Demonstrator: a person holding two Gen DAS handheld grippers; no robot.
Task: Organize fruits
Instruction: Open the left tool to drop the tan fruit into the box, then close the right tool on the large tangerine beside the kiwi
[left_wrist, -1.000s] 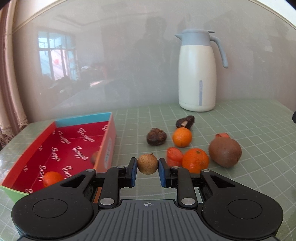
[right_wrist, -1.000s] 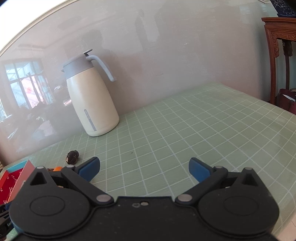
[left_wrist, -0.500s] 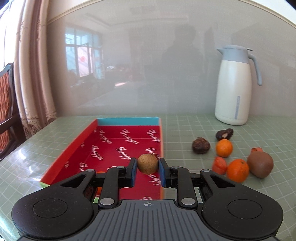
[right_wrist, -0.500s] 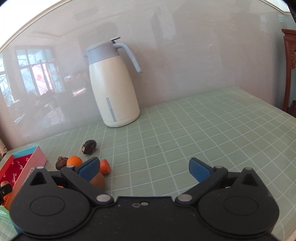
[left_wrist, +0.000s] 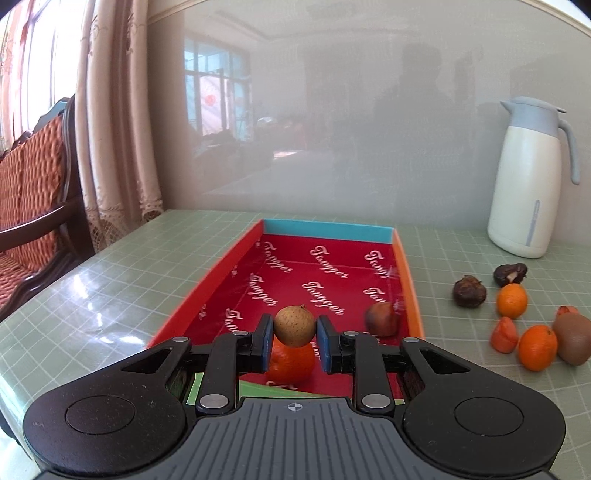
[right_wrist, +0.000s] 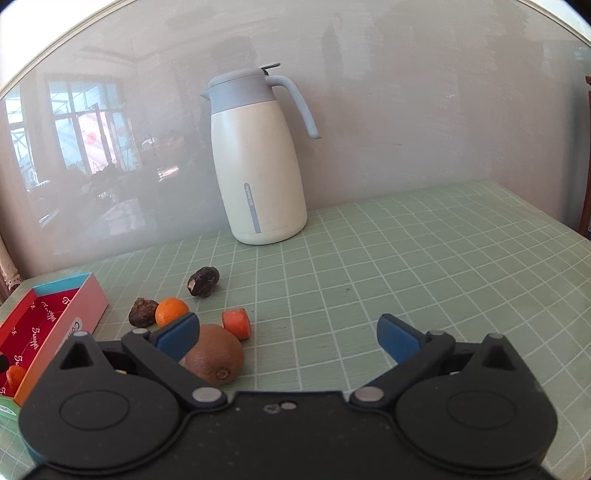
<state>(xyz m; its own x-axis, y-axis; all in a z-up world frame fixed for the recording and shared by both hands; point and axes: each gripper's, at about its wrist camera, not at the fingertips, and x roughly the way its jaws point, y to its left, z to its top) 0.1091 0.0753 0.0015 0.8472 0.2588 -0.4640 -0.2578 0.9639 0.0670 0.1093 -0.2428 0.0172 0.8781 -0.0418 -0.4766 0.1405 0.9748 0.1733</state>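
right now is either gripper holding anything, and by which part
The left gripper holds a small tan round fruit, pinched at its two sides above the red box. The right gripper is open and holds nothing.

I see a big white jug (right_wrist: 258, 166) standing up by the wall (right_wrist: 406, 92), with a soft blue lid and a blue handle (right_wrist: 301, 105) that sticks out to the right. It sits on a green table (right_wrist: 424, 258) with thin white lines that make lots of little squares. The wall is shiny, and I can see a window (left_wrist: 218, 99) in it like in a mirror. On the far left hangs a pale curtain (left_wrist: 114, 122) with lace at the bottom. Next to it is a dark wood chair (left_wrist: 33, 206) with a bumpy orange cushion.
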